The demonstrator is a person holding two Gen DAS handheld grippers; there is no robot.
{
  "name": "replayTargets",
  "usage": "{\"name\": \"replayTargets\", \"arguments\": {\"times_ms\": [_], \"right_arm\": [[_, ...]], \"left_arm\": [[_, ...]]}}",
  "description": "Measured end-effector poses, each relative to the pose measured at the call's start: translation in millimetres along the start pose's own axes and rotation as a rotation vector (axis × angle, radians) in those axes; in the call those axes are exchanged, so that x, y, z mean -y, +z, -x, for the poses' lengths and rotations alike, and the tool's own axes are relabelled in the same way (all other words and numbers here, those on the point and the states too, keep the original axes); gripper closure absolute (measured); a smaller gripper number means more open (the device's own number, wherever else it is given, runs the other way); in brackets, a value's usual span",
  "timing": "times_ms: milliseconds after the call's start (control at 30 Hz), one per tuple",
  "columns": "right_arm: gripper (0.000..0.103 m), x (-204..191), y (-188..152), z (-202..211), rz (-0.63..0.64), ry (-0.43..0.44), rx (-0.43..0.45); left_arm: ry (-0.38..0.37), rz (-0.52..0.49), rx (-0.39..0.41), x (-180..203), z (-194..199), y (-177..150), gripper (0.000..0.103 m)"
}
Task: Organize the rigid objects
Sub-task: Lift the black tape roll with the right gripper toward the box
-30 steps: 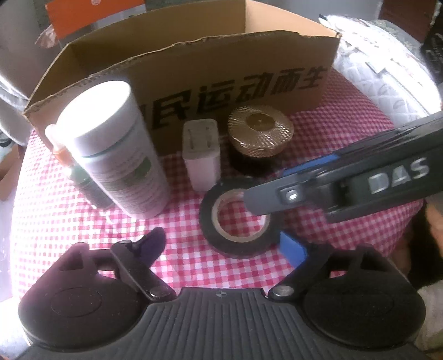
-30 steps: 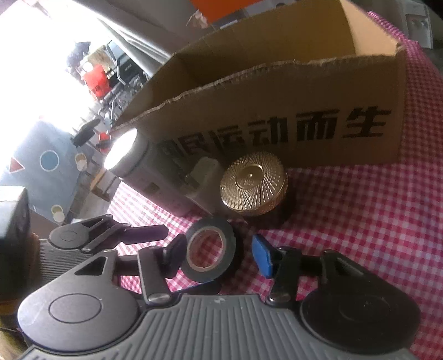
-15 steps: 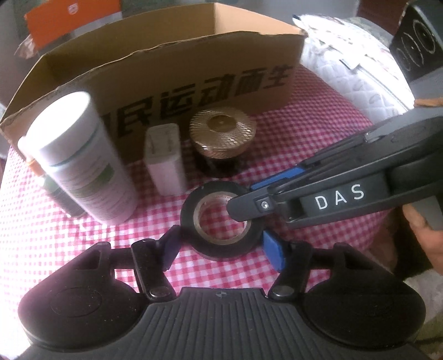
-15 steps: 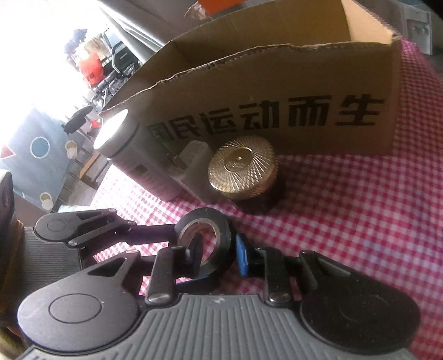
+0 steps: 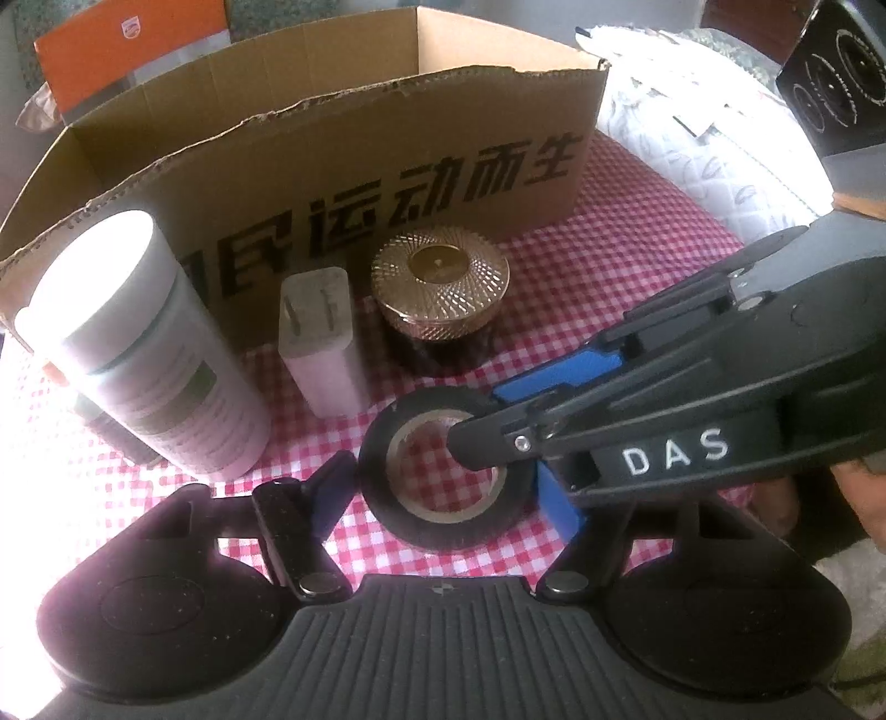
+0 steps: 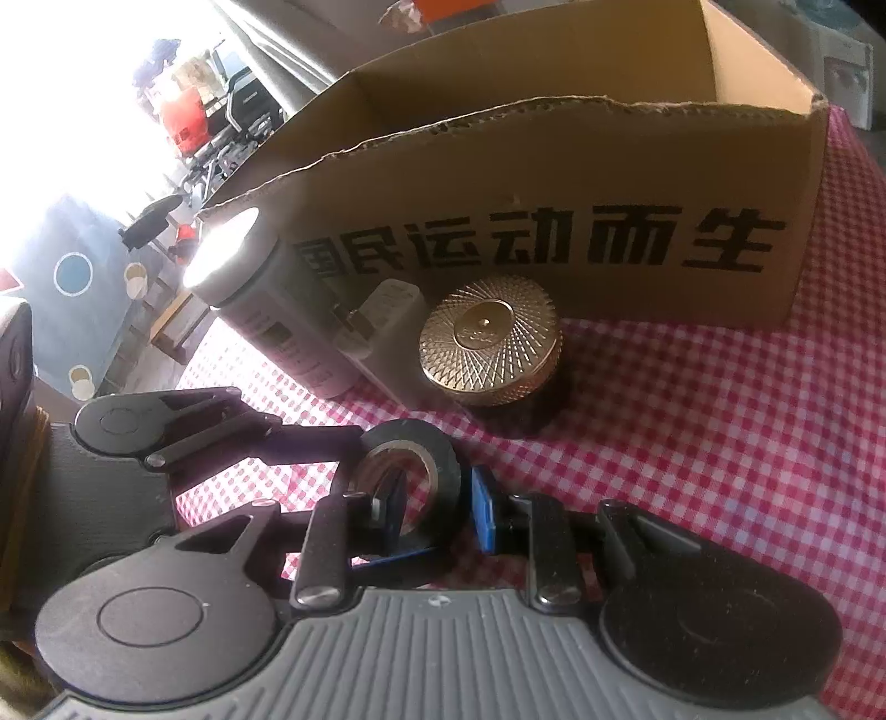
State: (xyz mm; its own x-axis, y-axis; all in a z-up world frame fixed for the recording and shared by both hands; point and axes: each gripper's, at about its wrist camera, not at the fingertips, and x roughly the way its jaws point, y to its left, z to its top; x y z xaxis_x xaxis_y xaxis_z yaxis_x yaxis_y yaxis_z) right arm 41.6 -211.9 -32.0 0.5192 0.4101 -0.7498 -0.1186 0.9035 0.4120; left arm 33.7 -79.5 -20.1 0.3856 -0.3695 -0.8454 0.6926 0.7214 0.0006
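Note:
A black tape roll (image 5: 443, 518) lies flat on the red checked cloth (image 5: 609, 277). My left gripper (image 5: 443, 498) is open, its fingers on either side of the roll. My right gripper (image 6: 437, 507) comes in from the right, one finger inside the roll's hole and one outside its wall (image 6: 443, 476); its jaws have narrowed on the wall, contact unclear. Behind stand a white bottle (image 5: 149, 354), a white plug adapter (image 5: 321, 343) and a gold-lidded jar (image 5: 440, 291), in front of an open cardboard box (image 5: 387, 166).
A white quilted cushion (image 5: 692, 144) lies at the right edge of the table. An orange box (image 5: 122, 50) stands behind the cardboard box. The cloth right of the jar (image 6: 692, 415) is bare. A floor with furniture shows far left in the right wrist view.
Both grippers have closed in on the tape roll. The left fingers now flank it, and the right gripper's jaws have narrowed around its wall.

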Motion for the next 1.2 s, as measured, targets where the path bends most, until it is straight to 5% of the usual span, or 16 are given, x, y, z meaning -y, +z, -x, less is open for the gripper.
{"name": "replayTargets", "arguments": {"times_ms": [533,1200], "right_arm": [[0.079,-5,-5,15,0.014,-0.022,0.051],[0.079,-51,38,104,0.204,-0.044,0.354]], "left_arm": [[0.02,-0.013,0.055,9,19,-2,0.037],[0.167,-0.056,0.355,12,102,39,0.037]]}}
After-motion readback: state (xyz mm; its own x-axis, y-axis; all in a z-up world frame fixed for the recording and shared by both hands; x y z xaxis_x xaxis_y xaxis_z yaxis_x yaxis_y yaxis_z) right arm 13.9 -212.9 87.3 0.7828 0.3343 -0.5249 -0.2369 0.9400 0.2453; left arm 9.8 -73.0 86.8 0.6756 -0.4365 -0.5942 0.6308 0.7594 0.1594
